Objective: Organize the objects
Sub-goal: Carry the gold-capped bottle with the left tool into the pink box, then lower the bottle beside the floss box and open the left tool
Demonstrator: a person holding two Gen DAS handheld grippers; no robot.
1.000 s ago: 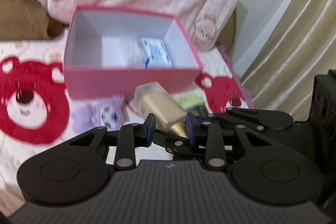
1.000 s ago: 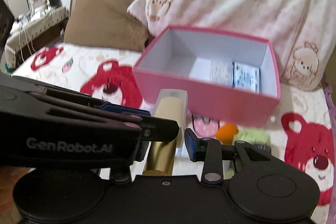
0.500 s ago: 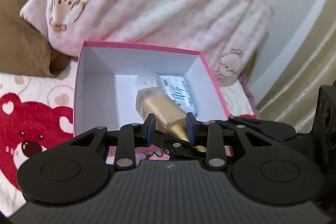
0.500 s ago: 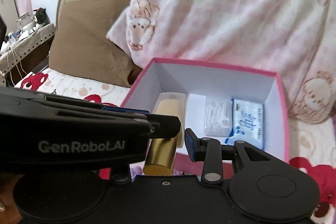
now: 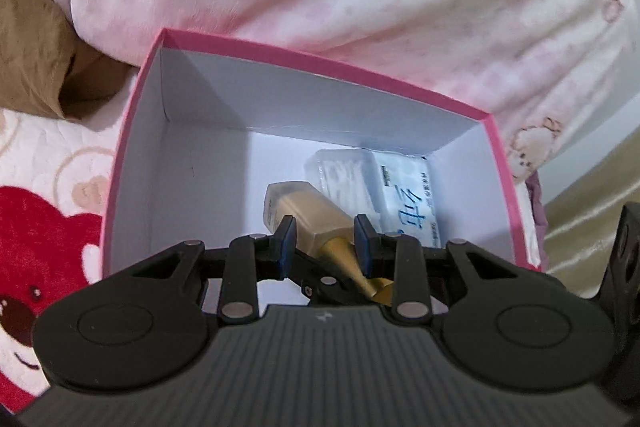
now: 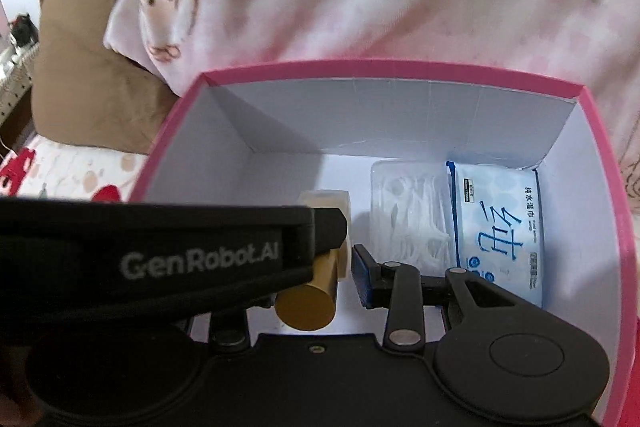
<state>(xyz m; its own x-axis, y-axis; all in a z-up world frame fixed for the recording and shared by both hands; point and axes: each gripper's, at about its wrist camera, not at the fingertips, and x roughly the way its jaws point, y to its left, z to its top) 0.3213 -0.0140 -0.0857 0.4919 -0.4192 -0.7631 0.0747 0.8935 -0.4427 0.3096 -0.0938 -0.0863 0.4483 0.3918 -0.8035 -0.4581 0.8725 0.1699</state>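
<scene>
Inside pink box, foundation bottle sits between left jaws.

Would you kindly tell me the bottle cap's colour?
Gold cap; the right wrist view shows it best.

The left gripper carries the foundation bottle from in front of the pink box, above the bedspread, to down inside it, beside the floss-pick pack. The box fills both views now, and the small items on the bedspread before it drop out of sight.
</scene>
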